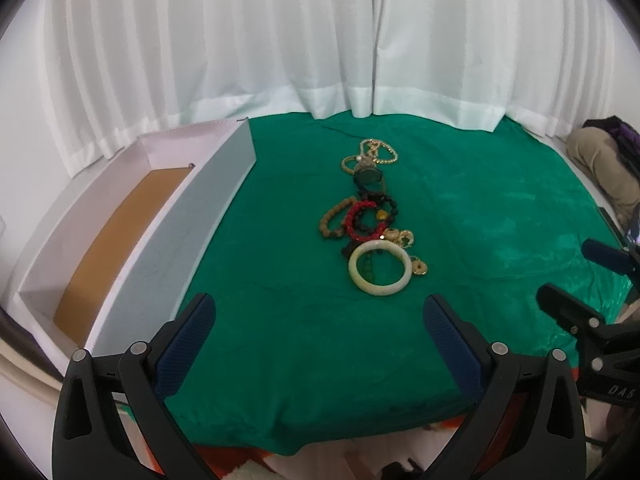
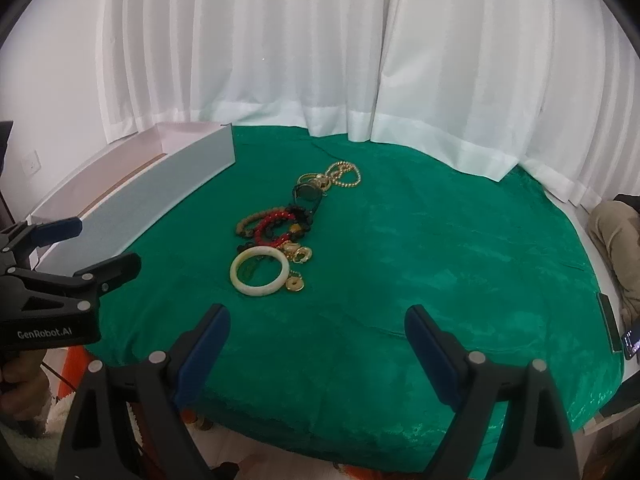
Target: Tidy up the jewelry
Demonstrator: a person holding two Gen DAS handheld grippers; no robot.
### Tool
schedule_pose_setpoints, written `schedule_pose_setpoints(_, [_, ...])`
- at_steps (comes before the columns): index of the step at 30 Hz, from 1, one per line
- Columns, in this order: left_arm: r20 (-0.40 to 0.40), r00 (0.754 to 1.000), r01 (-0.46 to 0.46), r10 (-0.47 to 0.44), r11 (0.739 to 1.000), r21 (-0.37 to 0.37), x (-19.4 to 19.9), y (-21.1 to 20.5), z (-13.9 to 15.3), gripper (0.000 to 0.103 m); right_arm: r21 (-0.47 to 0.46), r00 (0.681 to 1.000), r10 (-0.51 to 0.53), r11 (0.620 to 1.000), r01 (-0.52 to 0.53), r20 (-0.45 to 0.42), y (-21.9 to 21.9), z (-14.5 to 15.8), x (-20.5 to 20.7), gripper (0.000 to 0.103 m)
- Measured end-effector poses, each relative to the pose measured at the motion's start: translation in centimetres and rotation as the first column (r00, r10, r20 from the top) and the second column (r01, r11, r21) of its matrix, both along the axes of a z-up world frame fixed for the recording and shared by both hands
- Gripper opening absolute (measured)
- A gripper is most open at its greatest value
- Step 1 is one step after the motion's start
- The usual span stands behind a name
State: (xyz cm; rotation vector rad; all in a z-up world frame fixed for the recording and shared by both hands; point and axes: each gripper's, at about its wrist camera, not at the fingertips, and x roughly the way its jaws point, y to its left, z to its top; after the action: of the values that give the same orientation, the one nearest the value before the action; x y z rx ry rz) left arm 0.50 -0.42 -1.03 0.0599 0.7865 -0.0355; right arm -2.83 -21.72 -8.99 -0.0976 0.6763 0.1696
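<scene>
A row of jewelry lies on the green cloth (image 1: 480, 216): a pale jade bangle (image 1: 379, 267) nearest, a red bead bracelet (image 1: 365, 220), a brown bead bracelet (image 1: 335, 219), dark beads, gold charms and a gold chain (image 1: 378, 151) farthest. The bangle (image 2: 259, 271) and red bracelet (image 2: 276, 226) also show in the right wrist view. A long white box (image 1: 132, 240) with a brown floor stands at the left, open on top. My left gripper (image 1: 320, 316) is open and empty, short of the bangle. My right gripper (image 2: 318, 328) is open and empty, near the cloth's front.
White curtains (image 1: 320, 40) hang behind the table. The green cloth (image 2: 460, 248) covers most of the tabletop. A beige bundle (image 2: 616, 236) and a phone (image 2: 632, 344) lie at the right edge. The box's tall grey wall (image 2: 160, 200) borders the cloth's left side.
</scene>
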Motion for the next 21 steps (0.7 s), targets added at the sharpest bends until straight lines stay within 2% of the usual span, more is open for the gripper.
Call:
schedule_pose_setpoints(6, [-0.069,0.998,-0.015,0.011,0.998,-0.058,1.3,1.4,-1.2,0.103,0.025,0.999,-0.019,0.999,0.02,-0.036,-0.7,-0.8,0.9,0.091])
schedule_pose_setpoints(10, [-0.137,0.986,0.078,-0.091,0.992,-0.099,3.4,0.2,-2.6,0.103,0.023,0.999,-0.021,0.999,0.022,-0.041,-1.0,-1.1,1.3,0.091])
schedule_pose_setpoints(12, [-0.172,0.973,0.139,-0.155,0.985,-0.106,5.0,-1.2,-3.7,0.103,0.029,0.998,-0.027,0.999,0.028,-0.049,-1.2,-1.3,1.6,0.091])
schedule_pose_setpoints(15, [-0.255,0.937,0.217,-0.24,0.969,-0.116,8.4,-3.7,-6.6,0.103,0.039,0.998,-0.037,0.998,0.039,-0.06,-1.7,-1.6,1.9,0.091])
schedule_pose_setpoints(21, [-0.422,0.869,0.227,-0.261,0.965,-0.129,14.1,-6.1,-12.2,0.102,0.052,0.995,-0.065,0.996,0.069,-0.072,-3.0,-1.9,2.2,0.091])
